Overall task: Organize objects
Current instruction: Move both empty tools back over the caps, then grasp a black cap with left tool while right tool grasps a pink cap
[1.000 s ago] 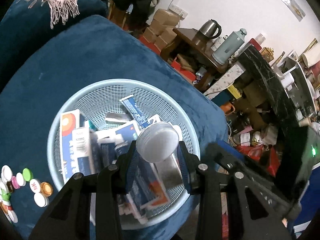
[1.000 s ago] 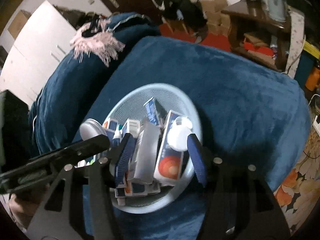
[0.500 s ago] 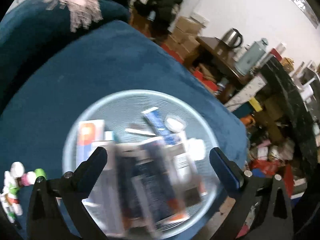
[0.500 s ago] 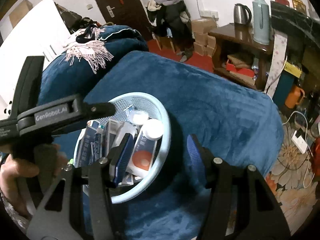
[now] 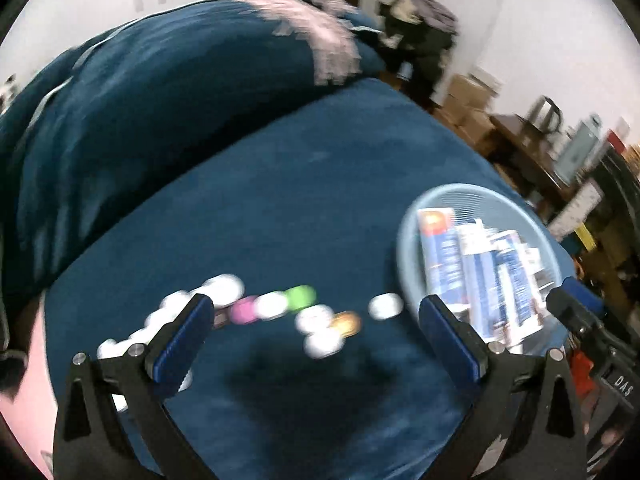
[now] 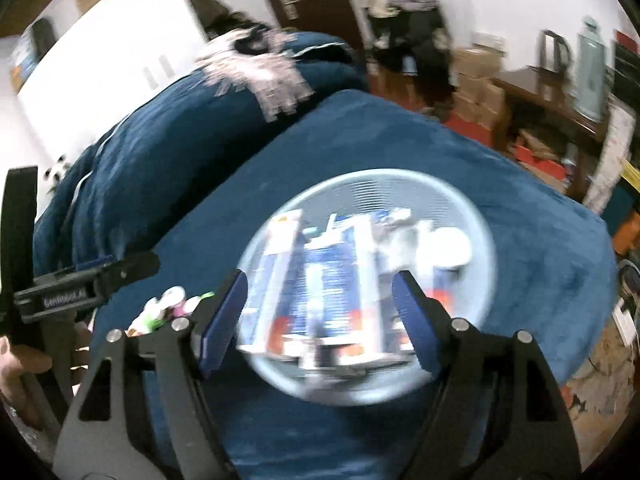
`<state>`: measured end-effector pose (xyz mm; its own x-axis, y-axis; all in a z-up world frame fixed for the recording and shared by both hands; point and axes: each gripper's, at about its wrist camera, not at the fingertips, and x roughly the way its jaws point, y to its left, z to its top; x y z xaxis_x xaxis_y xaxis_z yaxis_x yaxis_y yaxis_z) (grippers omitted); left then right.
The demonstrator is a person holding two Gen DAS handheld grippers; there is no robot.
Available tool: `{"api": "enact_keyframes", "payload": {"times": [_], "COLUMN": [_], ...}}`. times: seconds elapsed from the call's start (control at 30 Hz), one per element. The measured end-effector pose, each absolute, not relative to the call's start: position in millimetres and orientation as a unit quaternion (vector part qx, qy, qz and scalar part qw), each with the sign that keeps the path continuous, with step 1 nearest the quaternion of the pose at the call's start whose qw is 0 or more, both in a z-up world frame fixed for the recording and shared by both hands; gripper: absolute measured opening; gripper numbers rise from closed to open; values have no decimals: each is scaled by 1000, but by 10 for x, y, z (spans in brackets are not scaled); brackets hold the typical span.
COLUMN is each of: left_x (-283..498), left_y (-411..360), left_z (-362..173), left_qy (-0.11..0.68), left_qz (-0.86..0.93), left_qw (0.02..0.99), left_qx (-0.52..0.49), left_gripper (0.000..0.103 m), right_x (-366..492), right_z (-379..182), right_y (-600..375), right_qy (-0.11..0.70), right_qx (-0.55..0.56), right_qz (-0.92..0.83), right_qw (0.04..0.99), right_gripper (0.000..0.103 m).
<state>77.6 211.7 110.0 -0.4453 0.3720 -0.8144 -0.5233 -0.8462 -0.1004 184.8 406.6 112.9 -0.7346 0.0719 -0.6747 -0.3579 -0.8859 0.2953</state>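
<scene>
The left gripper [image 5: 316,328] pointed steeply down at the dark blue plush blanket [image 5: 260,200], its jaws spread wide with nothing between them. Beyond its blue pads [image 5: 180,340] lay a blurred cluster of small round bottle caps [image 5: 280,312], white, pink, green and orange, resting on the blanket. The pale blue mesh basket [image 5: 408,240] stood to the right of the caps, just beside the right-hand finger, and was packed with upright blue-and-white toothpaste boxes [image 5: 476,264].

The right gripper [image 6: 320,304] tilted down over the basket [image 6: 480,248], its jaws opening and holding nothing; the boxes [image 6: 320,272] and a white round lid [image 6: 444,248] showed in the gap, smeared by motion and lying down in the basket. At the left edge of the right wrist view, a hand [image 6: 24,360] gripped the handle of the left gripper [image 6: 88,280], which reached toward the caps [image 6: 168,304] at the basket's left.

A pink fringed scarf [image 6: 260,72] lay on the raised blue mound behind.
</scene>
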Motion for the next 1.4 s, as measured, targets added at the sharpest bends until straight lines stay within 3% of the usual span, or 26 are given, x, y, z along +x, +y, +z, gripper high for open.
{"api": "enact_keyframes", "payload": {"times": [0.3, 0.57, 0.87, 1.03, 1.2, 1.4], "left_x": [555, 685, 738, 642, 606, 640], "left_y": [377, -503, -714, -582, -498, -455], "left_z": [835, 53, -534, -761, -867, -906], "left_qy": [9, -29, -54, -42, -21, -12], "left_qz": [864, 836, 809, 804, 810, 822], "left_qw": [158, 110, 101, 105, 92, 74], "left_qx": [-478, -537, -577, -584, -579, -565], "left_gripper": [103, 103, 103, 103, 103, 103], "right_x": [1239, 831, 448, 397, 400, 504], "right_z": [1147, 718, 300, 5, -394, -487], "right_y": [2986, 2168, 2142, 1975, 1778, 1708], "right_qy": [104, 7, 15, 6, -34, -59], "right_qx": [-398, -488, -535, -570, -619, -585], "right_qz": [911, 868, 842, 816, 777, 803], "right_qw": [-9, -89, -65, -96, -111, -94], "right_gripper": [102, 102, 102, 102, 103, 103]}}
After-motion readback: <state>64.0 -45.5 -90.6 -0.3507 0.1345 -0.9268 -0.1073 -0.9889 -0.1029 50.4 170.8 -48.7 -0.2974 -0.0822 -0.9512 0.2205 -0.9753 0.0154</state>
